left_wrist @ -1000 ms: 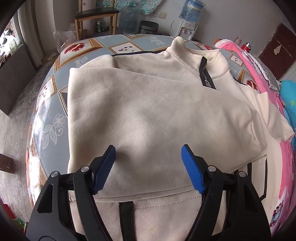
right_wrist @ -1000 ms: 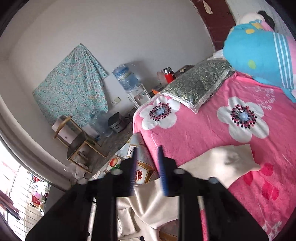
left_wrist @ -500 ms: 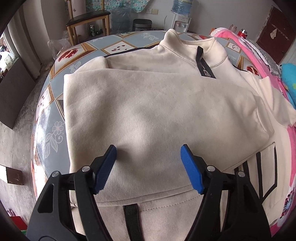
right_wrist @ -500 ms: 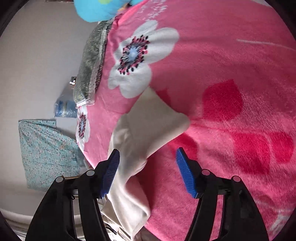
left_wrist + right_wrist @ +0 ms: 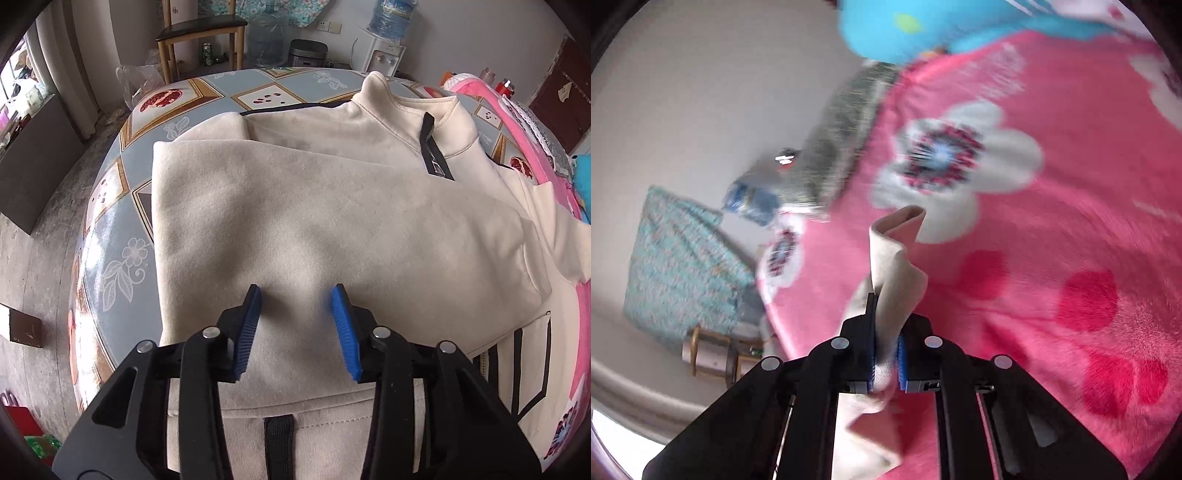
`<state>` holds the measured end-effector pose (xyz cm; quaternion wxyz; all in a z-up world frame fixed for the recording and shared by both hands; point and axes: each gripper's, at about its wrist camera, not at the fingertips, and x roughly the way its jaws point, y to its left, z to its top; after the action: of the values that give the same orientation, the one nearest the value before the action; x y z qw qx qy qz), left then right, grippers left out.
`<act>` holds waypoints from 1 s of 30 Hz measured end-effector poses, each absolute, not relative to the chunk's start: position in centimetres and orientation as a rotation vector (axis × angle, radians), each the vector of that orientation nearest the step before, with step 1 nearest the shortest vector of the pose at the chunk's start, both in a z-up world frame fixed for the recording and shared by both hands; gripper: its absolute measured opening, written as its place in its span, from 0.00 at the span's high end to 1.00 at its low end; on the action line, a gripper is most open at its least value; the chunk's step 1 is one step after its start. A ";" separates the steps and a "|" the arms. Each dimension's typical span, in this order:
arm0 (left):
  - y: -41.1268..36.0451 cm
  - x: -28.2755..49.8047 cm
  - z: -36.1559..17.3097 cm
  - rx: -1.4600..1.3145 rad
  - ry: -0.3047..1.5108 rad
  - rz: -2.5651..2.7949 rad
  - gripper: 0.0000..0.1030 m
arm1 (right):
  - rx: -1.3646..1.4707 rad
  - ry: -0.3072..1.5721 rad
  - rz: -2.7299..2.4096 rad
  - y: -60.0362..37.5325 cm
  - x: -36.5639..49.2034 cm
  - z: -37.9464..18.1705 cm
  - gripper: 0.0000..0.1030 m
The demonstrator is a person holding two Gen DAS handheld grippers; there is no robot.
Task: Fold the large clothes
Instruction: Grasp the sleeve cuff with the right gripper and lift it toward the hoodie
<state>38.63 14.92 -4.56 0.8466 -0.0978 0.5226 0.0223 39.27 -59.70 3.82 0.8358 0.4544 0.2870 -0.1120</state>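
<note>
A cream sweatshirt (image 5: 332,206) with a black zip placket lies on the round patterned table (image 5: 122,236), its left side folded over the body. My left gripper (image 5: 296,291) hovers over the folded layer near the hem. Its blue jaws are closing, with flat fabric below the gap, and no pinch shows. In the right wrist view, my right gripper (image 5: 886,325) is shut on the cream sleeve (image 5: 897,266), whose cuff end stands up above the pink flowered blanket (image 5: 1052,221).
A wooden chair (image 5: 201,33), a rice cooker (image 5: 308,53) and a water dispenser (image 5: 388,48) stand behind the table. The pink blanket (image 5: 576,332) borders the table on the right. A grey-green pillow (image 5: 846,122) and a blue cushion (image 5: 923,26) lie on the bed.
My left jaws have drawn closer together over the same spot. My right gripper came down onto the sleeve on the blanket and closed on it, and the cuff now stands up.
</note>
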 end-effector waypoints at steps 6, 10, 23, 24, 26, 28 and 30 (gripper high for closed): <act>16.3 38.1 -4.3 -0.342 1.091 0.005 0.91 | 0.673 0.550 0.097 -45.4 40.9 16.5 0.91; 16.3 36.4 -3.0 -0.387 1.058 -0.059 0.92 | 0.544 0.550 0.351 -33.2 41.5 20.8 0.91; 20.7 30.0 -1.6 -0.500 1.068 -0.154 0.92 | 0.091 1.065 0.681 3.2 43.2 -0.4 0.85; 21.1 29.8 -1.5 -0.500 1.068 -0.145 0.92 | 0.085 1.156 0.701 4.7 43.1 -2.5 0.85; 22.0 29.7 -1.3 -0.510 1.065 -0.136 0.91 | 0.159 1.251 0.752 5.1 43.0 -4.6 0.79; 22.7 29.8 -1.1 -0.531 1.050 -0.145 0.87 | 0.234 1.247 0.776 3.7 42.4 -4.1 0.62; 23.1 30.4 -0.7 -0.540 1.030 -0.151 0.85 | 0.283 1.186 0.794 0.4 42.7 -2.2 0.50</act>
<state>30.37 23.14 -0.69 0.8329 -0.2546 0.4861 -0.0711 42.69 0.41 -2.20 0.7469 0.1295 0.5419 0.3630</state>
